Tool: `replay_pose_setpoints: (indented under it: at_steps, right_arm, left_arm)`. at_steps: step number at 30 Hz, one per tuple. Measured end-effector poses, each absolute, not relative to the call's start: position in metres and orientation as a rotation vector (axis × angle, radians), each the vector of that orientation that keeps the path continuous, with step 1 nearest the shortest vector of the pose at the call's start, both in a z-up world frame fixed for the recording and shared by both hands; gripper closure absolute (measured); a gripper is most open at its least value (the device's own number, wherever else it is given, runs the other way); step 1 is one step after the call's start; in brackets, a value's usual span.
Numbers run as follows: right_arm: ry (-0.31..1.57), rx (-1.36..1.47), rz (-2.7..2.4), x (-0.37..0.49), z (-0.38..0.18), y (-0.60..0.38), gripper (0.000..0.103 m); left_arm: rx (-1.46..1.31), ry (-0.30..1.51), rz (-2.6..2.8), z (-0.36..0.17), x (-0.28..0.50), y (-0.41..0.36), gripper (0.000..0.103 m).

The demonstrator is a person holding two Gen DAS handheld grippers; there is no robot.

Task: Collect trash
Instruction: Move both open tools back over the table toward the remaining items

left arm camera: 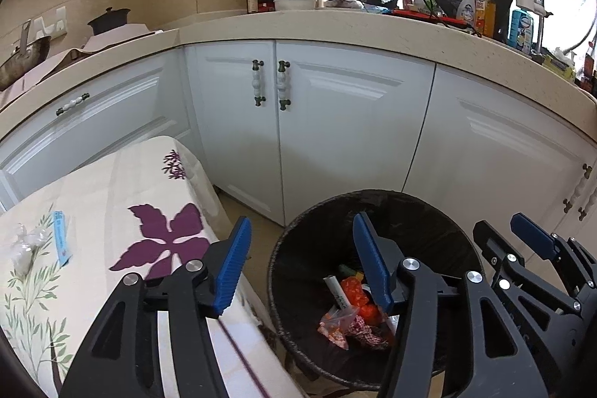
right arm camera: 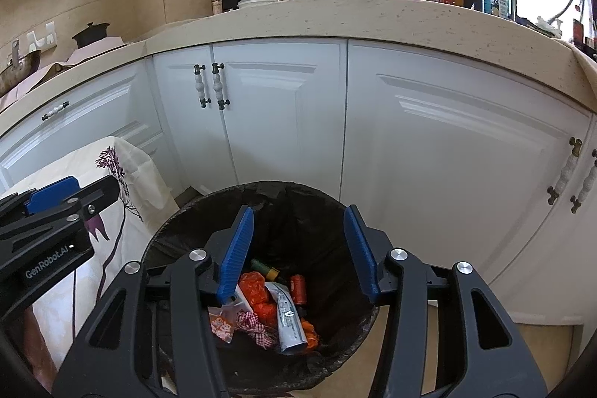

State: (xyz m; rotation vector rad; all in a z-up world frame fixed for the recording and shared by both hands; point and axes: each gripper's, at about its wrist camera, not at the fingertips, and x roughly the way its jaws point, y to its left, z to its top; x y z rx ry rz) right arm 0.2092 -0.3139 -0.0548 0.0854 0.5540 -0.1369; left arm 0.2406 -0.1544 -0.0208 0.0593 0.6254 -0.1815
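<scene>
Both grippers hang over the black bin (right arm camera: 261, 196) with jaws parted and empty — left gripper (left arm camera: 302, 267), right gripper (right arm camera: 298, 248) — so lift clear before reaching left for the blue wrapper (left arm camera: 61, 241) and crumpled plastic (left arm camera: 26, 245) on the floral table (left arm camera: 123, 181).

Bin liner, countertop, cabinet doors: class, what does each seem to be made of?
Bin liner: thin black plastic film, apparently; it wrinkles and shines. Countertop: beige speckled stone or composite, smooth. Cabinet doors: white glossy panels, probably painted or laminated wood; highlights show.
</scene>
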Motion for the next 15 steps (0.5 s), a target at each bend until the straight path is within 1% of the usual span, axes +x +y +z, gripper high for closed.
replay_pose_setpoints:
  at_steps: [8,12,15]
  right_arm:
    - [0.548,0.073,-0.103,0.208,-0.047,-0.295,0.054]
    - [0.545,0.064,-0.074,0.208,-0.043,-0.279,0.054]
    - [0.545,0.057,-0.048,0.208,-0.040,-0.266,0.054]
  left_arm:
    - [0.053,0.612,-0.140,-0.016,0.232,-0.128,0.044]
    - [0.053,0.607,-0.109,-0.015,0.226,-0.111,0.040]
    - [0.052,0.604,-0.080,-0.014,0.221,-0.096,0.039]
